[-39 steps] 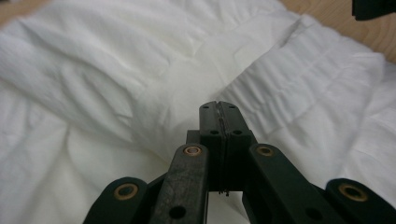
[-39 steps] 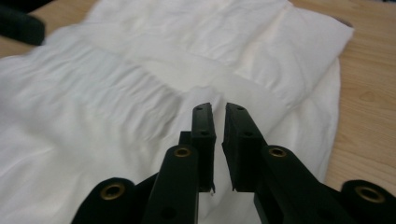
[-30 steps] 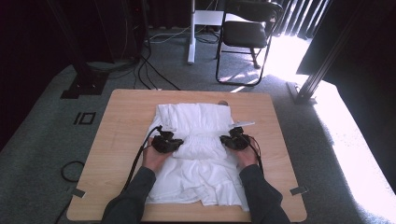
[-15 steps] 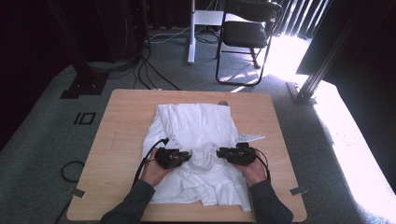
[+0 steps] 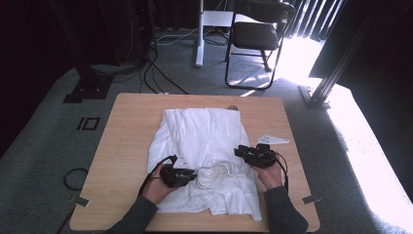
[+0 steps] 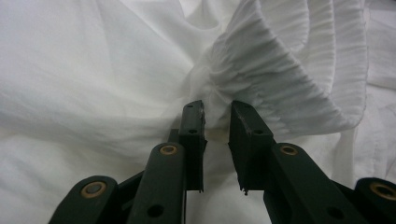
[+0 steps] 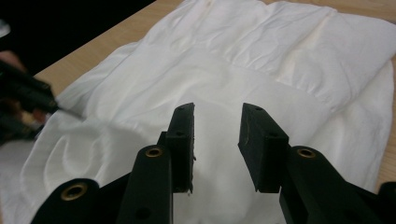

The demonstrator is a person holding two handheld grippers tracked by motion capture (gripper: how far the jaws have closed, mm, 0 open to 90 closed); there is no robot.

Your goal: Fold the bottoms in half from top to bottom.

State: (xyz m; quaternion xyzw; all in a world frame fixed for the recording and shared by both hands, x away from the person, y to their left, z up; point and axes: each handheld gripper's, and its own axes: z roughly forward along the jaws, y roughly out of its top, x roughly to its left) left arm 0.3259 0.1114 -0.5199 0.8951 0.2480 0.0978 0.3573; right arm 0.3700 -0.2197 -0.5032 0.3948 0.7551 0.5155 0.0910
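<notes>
As both grippers' jaws have just been opening, the left gripper stands slightly parted, gathered elastic of the white garment just ahead; the right gripper hovers empty above flat cloth. Ruffle could snag a retreating jaw, undoing the fold.

I work at a light wooden table that stands on a grey-green carpeted floor. Beyond its far edge a black folding chair with a metal frame stands beside a white upright post on a flat white base. Black cables run across the carpet to the left. Hard sunlight floods in at my right, bleaching the floor. A dark slanted metal beam crosses there.
</notes>
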